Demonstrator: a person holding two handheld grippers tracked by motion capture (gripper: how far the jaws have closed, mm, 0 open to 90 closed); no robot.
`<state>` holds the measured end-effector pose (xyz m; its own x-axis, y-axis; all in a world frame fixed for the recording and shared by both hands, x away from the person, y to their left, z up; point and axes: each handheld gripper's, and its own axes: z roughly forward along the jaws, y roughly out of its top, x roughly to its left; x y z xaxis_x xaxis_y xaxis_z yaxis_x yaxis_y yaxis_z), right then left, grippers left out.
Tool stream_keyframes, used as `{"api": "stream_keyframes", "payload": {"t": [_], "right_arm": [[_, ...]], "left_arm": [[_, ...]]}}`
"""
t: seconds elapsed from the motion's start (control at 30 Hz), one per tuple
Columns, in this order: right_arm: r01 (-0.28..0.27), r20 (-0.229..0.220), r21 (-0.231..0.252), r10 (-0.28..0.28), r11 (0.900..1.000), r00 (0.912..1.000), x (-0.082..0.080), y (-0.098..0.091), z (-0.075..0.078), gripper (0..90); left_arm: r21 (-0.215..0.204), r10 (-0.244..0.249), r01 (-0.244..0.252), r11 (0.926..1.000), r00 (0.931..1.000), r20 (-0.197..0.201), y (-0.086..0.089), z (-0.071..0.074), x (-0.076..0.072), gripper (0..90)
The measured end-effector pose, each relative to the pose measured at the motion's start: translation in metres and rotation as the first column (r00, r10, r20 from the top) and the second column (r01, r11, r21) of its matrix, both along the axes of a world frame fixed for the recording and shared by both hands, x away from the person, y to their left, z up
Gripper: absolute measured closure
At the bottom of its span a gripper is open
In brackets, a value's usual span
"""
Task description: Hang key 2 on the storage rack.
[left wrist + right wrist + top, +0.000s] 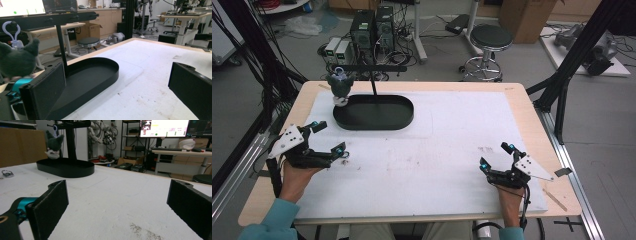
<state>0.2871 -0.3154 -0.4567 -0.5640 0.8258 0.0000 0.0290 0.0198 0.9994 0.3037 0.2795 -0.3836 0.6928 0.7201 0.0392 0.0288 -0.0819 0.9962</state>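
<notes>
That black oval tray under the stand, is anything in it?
Empty. The tray shows a bare black floor in the left gripper view; the grey plush toy hangs from the stand above its end.

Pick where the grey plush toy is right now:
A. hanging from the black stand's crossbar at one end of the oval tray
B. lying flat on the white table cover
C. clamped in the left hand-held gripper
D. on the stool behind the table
A: the plush toy hangs by its loop from the crossbar of the stand, above the end of the tray; both hand-held grippers are open and empty.
</notes>
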Motion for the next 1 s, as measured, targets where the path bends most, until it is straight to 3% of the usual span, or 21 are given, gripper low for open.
{"api": "stream_keyframes", "payload": {"t": [0.37,0.43,0.57,0.63,0.73,0.83,0.97,1.0], "right_arm": [[-0.001,0.0,0.0,0.001,1.0,1.0,0.0,0.0,0.0,2.9],[-0.002,0.0,0.001,0.002,1.0,1.0,0.0,0.0,0.0,2.9],[-0.001,0.0,0.0,0.001,1.0,1.0,0.0,0.0,0.0,2.9],[-0.001,0.0,0.0,0.001,1.0,1.0,0.0,0.0,0.0,2.9],[-0.002,-0.001,0.002,0.002,1.0,1.0,0.0,0.0,0.0,2.9],[-0.003,-0.003,0.005,0.003,1.0,1.0,0.0,0.0,0.0,2.9],[-0.003,-0.002,0.005,0.003,1.0,1.0,0.0,0.0,0.0,2.9],[-0.002,-0.001,0.002,0.002,1.0,1.0,0.0,0.0,0.0,2.9]], "left_arm": [[0.093,0.033,-0.029,0.9953,0.9986,-0.042,0.005,-0.003,0.003,1.7],[0.101,0.035,-0.028,0.9945,0.997,-0.069,0.006,-0.004,0.005,1.7],[0.16,0.048,-0.032,0.9866,0.9938,-0.1,0.007,-0.006,0.007,1.7],[0.188,0.052,-0.028,0.9818,0.9914,-0.12,0.007,-0.006,0.008,1.7],[0.187,0.049,-0.021,0.9822,0.9884,-0.144,0.008,-0.005,0.01,1.7],[0.214,0.059,-0.021,0.9765,0.9832,-0.173,0.009,-0.004,0.013,1.7],[0.25,0.065,-0.01,0.9682,0.9744,-0.215,0.011,-0.006,0.018,1.7],[0.25,0.07,-0.01,0.9683,0.9695,-0.235,0.011,-0.006,0.019,1.7]]}}
